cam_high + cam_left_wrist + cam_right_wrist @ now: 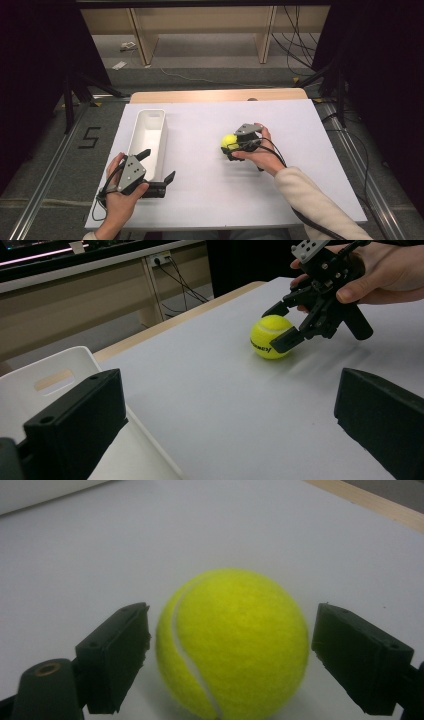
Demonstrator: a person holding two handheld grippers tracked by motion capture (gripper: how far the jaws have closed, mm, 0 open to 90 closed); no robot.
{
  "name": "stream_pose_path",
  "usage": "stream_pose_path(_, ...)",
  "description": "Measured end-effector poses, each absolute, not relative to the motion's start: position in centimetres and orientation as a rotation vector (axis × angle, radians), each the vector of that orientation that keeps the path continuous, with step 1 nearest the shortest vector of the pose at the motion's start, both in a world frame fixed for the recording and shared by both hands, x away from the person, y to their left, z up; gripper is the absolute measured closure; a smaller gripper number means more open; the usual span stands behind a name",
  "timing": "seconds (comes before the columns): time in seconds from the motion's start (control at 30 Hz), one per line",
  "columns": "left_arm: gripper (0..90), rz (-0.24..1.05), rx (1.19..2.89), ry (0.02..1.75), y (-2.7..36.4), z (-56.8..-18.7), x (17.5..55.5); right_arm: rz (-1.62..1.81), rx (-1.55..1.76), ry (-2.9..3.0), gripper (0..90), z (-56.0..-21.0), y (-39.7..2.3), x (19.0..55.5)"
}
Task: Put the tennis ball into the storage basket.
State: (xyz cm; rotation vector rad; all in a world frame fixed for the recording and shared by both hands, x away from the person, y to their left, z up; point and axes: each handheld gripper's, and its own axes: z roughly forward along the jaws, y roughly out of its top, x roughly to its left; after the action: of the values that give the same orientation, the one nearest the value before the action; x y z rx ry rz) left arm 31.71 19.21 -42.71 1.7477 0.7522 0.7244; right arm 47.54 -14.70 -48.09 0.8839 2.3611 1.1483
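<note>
Yellow felt tennis ball (pixel 229 140) sits on the white counter (pixel 210 200) a little right of centre, well in from every edge. The right hand-held gripper (pixel 231 148) has its jaws spread apart with the ball between them; in the right gripper view the ball (pixel 232 642) has a sliver of white surface showing between it and each black jaw, so neither jaw is pressing it. From the left gripper view the ball (pixel 270 336) rests on the surface with the right hand-held gripper (pixel 282 325) reaching over it from the right, one jaw in front of the ball and one behind.

A long white plastic bin (pixel 150 134) lies along the counter's left side, its long wall running close to the left edge and its far end short of the back edge. Its near end is just beside the left hand-held gripper (pixel 156 168), whose jaws stand wide apart holding nothing, one over the bin's near end and one over bare counter.

Between bin and ball lies a broad bare stretch of counter, and the near strip between the two hands is bare too. Behind the white surface a light wooden strip (pixel 218 95) marks the back edge
</note>
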Motion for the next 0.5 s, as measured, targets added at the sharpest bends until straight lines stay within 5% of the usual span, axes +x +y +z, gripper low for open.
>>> stream_pose_path(0.5,0.0,0.719,1.754,0.748,19.21,-42.74,31.72,1.121,0.883,2.380,19.0,-48.68,-14.33,47.75)
